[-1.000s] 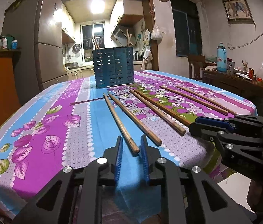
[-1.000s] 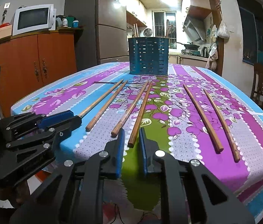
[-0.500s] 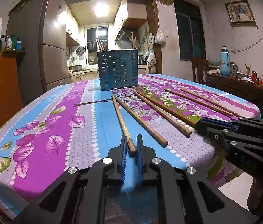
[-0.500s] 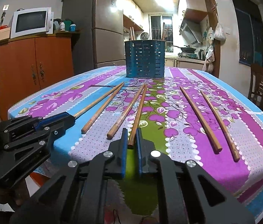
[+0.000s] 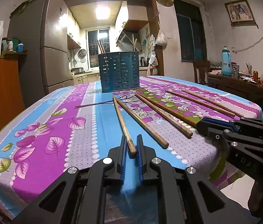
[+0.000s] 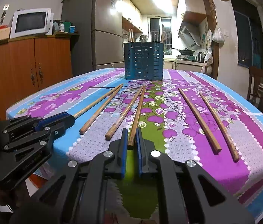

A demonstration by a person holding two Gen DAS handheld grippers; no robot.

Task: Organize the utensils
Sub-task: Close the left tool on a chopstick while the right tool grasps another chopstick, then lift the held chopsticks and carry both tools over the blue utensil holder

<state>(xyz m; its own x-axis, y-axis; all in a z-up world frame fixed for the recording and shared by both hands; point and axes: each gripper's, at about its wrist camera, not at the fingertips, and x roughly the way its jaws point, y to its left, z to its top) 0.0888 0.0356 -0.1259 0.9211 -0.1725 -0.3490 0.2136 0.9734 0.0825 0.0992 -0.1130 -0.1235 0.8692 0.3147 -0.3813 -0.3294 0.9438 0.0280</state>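
Several wooden chopsticks lie side by side on the flowered tablecloth, pointing toward a dark blue slotted utensil holder [image 5: 119, 71] at the far end; it also shows in the right wrist view [image 6: 143, 60]. My left gripper [image 5: 131, 144] is closed around the near end of the leftmost chopstick [image 5: 122, 123], which still rests on the cloth. My right gripper [image 6: 131, 137] is closed around the near end of a middle chopstick [image 6: 138, 112], also resting on the cloth. Each gripper shows in the other's view, the right one [image 5: 202, 125] and the left one [image 6: 69, 119].
The holder has a few chopsticks standing in it. Two more chopsticks [image 6: 198, 119] lie at the right side of the table. The tablecloth's [image 5: 38, 140] near edge runs just under both grippers. A wooden cabinet [image 6: 28, 69] stands left, a side table with a bottle [image 5: 226, 61] right.
Both grippers moved forward over the table edge and narrowed their jaws, closing onto the near ends of two chopsticks.
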